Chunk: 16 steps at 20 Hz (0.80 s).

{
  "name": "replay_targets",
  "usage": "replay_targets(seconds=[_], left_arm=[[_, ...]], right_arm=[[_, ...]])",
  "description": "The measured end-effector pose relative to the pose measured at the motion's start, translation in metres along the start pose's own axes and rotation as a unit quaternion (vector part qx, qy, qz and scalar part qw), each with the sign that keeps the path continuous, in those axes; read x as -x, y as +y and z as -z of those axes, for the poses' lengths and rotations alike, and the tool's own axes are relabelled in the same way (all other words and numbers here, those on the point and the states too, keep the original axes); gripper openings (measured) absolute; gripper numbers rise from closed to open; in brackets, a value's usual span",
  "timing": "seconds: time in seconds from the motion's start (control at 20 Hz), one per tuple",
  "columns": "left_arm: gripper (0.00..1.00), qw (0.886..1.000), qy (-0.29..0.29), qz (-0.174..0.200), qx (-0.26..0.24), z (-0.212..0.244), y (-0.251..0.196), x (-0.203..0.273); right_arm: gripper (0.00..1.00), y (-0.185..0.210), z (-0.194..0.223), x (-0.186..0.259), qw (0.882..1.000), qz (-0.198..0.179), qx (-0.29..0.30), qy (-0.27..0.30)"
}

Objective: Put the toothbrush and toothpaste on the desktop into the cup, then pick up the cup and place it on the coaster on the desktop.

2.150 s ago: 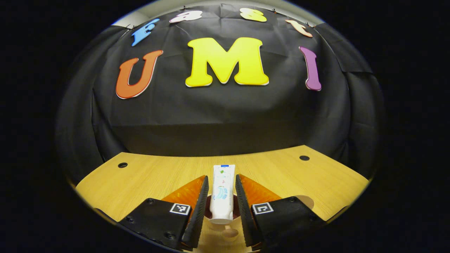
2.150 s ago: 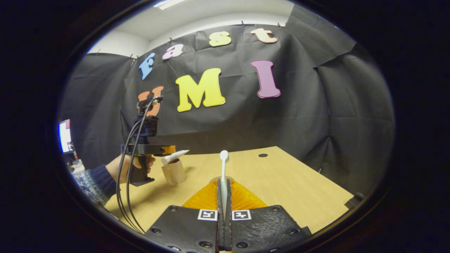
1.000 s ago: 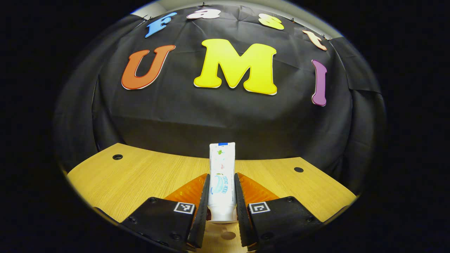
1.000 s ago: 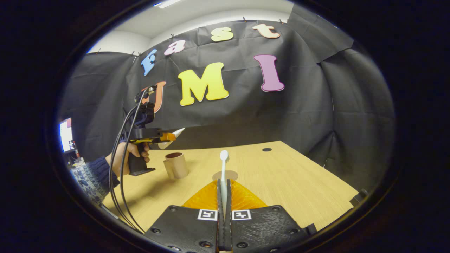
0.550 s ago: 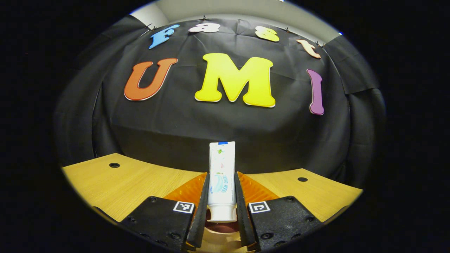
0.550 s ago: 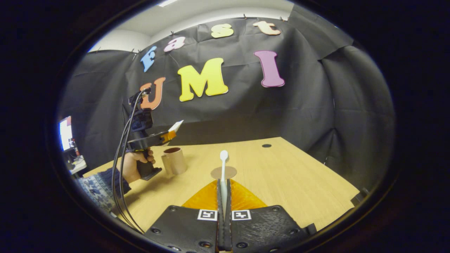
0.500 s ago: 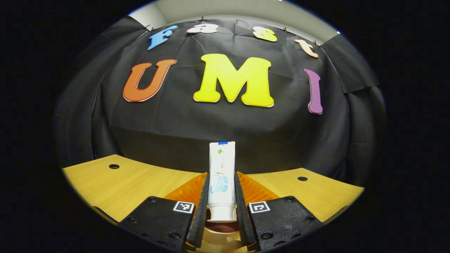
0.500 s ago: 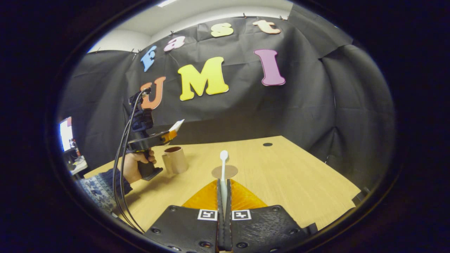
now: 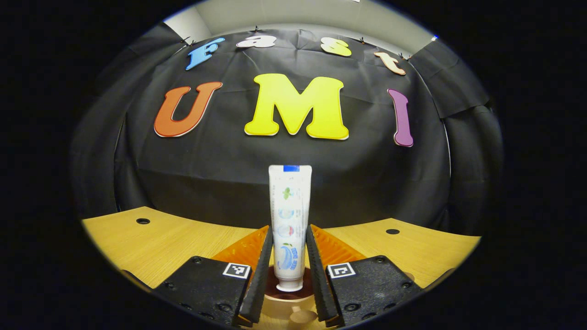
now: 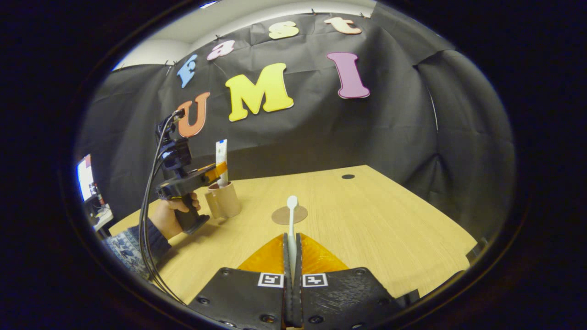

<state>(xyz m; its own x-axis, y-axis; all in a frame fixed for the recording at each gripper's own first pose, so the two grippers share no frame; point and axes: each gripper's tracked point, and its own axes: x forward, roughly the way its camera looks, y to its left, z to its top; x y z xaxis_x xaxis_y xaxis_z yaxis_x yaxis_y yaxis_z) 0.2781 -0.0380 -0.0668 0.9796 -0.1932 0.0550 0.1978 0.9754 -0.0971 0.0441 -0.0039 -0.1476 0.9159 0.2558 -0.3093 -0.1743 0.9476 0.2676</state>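
Over the cup [image 10: 223, 201] at the left side of the desktop [image 10: 376, 229], the toothpaste [image 9: 289, 224] stands nearly upright, cap end down at the cup's mouth and its flat crimped end pointing up; its long axis runs close to vertical, which I judge is how it must be lined up to drop in. The left gripper [image 9: 288, 256] flanks the tube with a finger on either side, though whether both press on it I cannot tell. Farther out, the right gripper [image 10: 292, 256] is clamped on the toothbrush [image 10: 291, 224], which lies along the fingers, head pointing forward toward the coaster [image 10: 289, 214], probably waiting its turn.
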Motion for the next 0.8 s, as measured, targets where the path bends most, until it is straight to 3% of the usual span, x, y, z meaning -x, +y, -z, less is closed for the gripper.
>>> replay_targets(seconds=[0.25, 0.35, 0.6, 0.75, 0.8], left_arm=[[0.48, 1.0, -0.027, 0.009, 0.002, -0.034, -0.004, 0.026], [0.63, 1.0, -0.031, 0.003, -0.002, -0.045, -0.001, 0.043], [0.76, 0.999, -0.034, -0.015, -0.02, -0.053, 0.005, 0.098], [0.89, 0.999, -0.027, -0.02, -0.021, -0.048, 0.008, 0.132], [0.99, 0.999, -0.019, -0.023, -0.017, -0.045, 0.007, 0.143]], right_arm=[[0.0, 0.006, -0.011, 0.0, 1.0, 0.001, 0.009, -0.014], [0.0, 0.014, -0.021, -0.001, 1.0, -0.001, 0.015, -0.024], [0.02, 0.05, -0.055, -0.01, 0.998, -0.019, 0.033, -0.058], [0.01, 0.076, -0.072, -0.022, 0.995, -0.029, 0.061, -0.078], [0.0, 0.087, -0.076, -0.028, 0.994, -0.034, 0.071, -0.079]])
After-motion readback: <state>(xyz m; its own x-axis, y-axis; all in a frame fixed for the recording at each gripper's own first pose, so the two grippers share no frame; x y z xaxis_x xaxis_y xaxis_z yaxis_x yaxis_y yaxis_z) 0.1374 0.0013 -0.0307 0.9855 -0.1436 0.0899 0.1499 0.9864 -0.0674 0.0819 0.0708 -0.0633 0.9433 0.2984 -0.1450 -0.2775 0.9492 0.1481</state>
